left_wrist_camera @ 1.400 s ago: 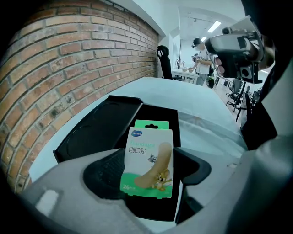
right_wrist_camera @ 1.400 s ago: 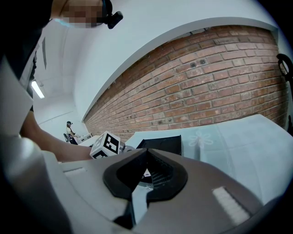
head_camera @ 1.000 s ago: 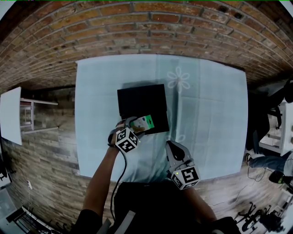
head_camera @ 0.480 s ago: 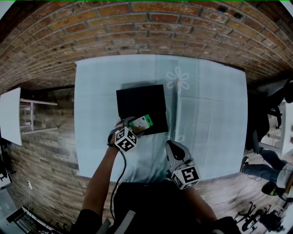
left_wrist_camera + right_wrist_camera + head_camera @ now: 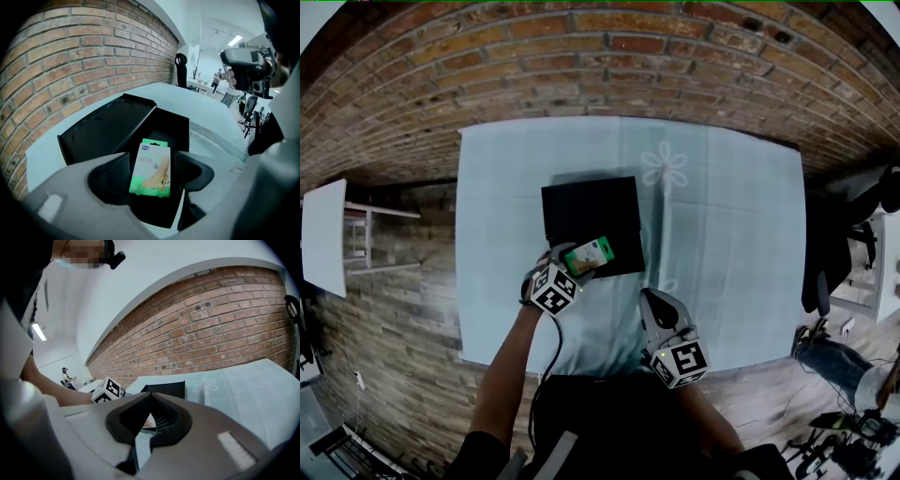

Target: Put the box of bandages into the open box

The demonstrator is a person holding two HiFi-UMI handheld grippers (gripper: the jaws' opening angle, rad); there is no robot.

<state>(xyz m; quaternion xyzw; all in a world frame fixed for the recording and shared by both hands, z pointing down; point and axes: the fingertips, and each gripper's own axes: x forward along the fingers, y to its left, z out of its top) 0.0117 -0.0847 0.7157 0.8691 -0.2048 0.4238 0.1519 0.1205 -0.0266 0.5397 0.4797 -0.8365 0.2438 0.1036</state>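
low in the frame the right gripper (image 5: 652, 302) hangs over the table (image 5: 731, 234), jaws pressed together, empty. up-left of it the left gripper (image 5: 565, 262), jaws closing, pinches the box of bandages (image 5: 151, 167) above the open box (image 5: 581, 216)'s near edge. lowering and letting go look left to do.

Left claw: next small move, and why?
Probably lower the left claw a little: its jaws are closing with the bandages between them, held above the open box's near side, not yet resting inside.
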